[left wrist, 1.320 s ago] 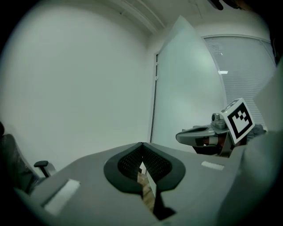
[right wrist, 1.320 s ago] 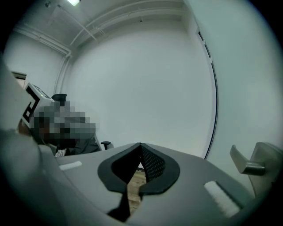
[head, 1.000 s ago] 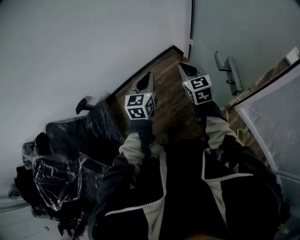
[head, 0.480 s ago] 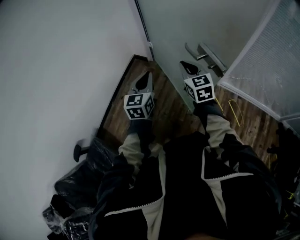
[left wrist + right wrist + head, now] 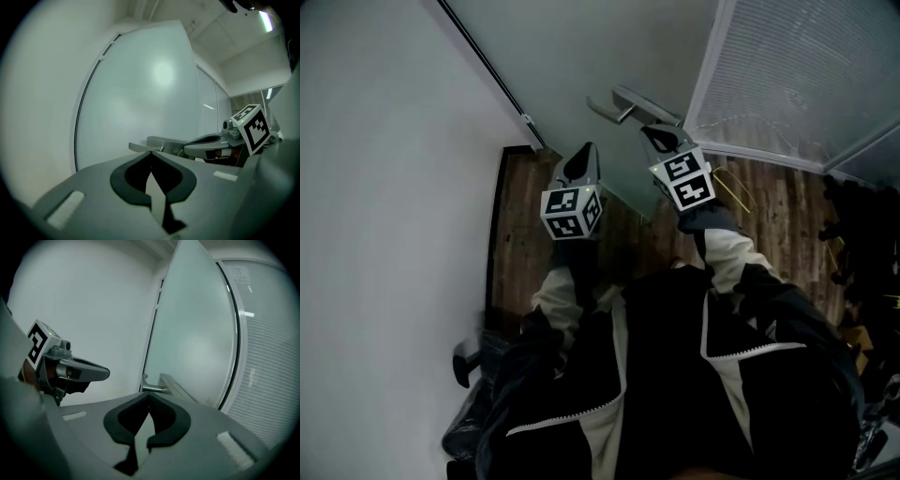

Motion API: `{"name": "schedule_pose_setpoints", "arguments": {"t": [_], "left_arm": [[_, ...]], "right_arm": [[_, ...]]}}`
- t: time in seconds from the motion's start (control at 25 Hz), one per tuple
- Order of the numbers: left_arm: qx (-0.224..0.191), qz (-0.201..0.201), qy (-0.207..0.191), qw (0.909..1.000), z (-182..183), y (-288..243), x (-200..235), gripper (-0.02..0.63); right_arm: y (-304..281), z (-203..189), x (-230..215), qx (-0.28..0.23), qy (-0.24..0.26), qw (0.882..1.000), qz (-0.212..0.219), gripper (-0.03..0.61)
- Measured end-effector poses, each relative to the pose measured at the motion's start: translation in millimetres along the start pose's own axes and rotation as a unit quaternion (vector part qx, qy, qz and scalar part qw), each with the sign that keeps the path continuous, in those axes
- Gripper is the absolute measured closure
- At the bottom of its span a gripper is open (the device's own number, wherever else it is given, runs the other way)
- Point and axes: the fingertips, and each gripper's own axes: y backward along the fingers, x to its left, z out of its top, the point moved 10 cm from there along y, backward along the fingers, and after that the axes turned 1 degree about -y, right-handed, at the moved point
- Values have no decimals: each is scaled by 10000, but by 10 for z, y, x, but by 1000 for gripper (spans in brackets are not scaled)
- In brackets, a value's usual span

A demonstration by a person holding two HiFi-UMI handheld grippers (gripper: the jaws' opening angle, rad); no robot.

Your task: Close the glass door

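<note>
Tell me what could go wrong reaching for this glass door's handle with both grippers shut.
1. The right gripper is shut and points at the lever handle. It could only push the lever, and might slip off.
2. The left gripper, also shut, points at the glass door beside the handle. Its hard tip could strike the pane.

The glass door (image 5: 600, 52) stood ahead, with its handle (image 5: 626, 101) on the near face. The left tool (image 5: 584, 159) was in front of the door, left of the handle. The right tool (image 5: 659, 139) was near the handle, just to its right. A wall (image 5: 384, 187) met the door's left edge and a slatted panel (image 5: 797, 66) its right edge. The floor (image 5: 520, 234) ran from the door's foot back to a chair (image 5: 467, 364) on the left.
</note>
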Motion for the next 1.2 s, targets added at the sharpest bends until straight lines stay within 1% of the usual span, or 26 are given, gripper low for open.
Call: {"name": "schedule_pose_setpoints", "arguments": {"t": [0.12,0.2,0.28,0.32,0.4,0.44,0.48,0.52,0.6,0.64,0.72,0.76,0.8,0.92,1.0,1.04,1.08,1.12,1.2], "left_arm": [[28,-122,-43,9999,16,-54,-39,611],[23,-164,-30,9999,13,-60,-48,611],[-15,-192,53,9998,21,-58,-46,611],[-46,-202,103,9997,33,-55,-40,611],[-86,-209,131,9997,67,-52,-23,611],[-97,-204,124,9997,84,-51,-14,611],[-102,-196,116,9997,96,-47,-6,611],[-100,-189,112,9997,99,-40,0,611],[-93,-189,115,9997,89,-17,14,611],[-97,-192,117,9997,83,1,23,611],[-121,-189,119,9997,70,46,34,611],[-130,-183,122,9997,59,68,34,611],[-133,-176,126,9997,47,87,35,611],[-137,-166,138,9997,25,118,61,611],[-160,-175,170,9996,17,139,88,611],[-177,-185,183,9995,14,156,97,611],[-192,-195,187,9995,14,173,105,611],[-201,-200,186,9994,14,187,114,611],[-210,-193,197,9994,13,204,143,611]], "right_arm": [[-24,48,44,70,399,9992,-1,574],[-57,94,88,132,774,9969,-57,574],[-111,157,140,269,1319,9908,-159,574],[-153,190,171,373,1676,9849,-218,574],[-276,233,232,639,2470,9664,-314,572],[-346,239,256,790,2854,9545,-347,546],[-411,236,275,928,3198,9422,-373,470],[-465,228,290,1041,3495,9303,-389,457],[-560,204,323,1259,4025,9058,-403,426],[-614,190,343,1400,4294,8913,-406,400],[-732,140,362,1676,4786,8606,-471,318],[-778,114,363,1746,4964,8487,-526,293],[-808,94,365,1776,5084,8407,-563,281],[-875,72,371,1777,5281,8278,-651,292],[-927,63,380,1760,5397,8201,-716,329],[-948,55,394,1774,5454,8160,-719,375],[-962,46,409,1797,5507,8120,-712,437],[-971,39,418,1810,5547,8090,-711,453],[-974,31,423,1796,5572,8073,-741,454]]}}
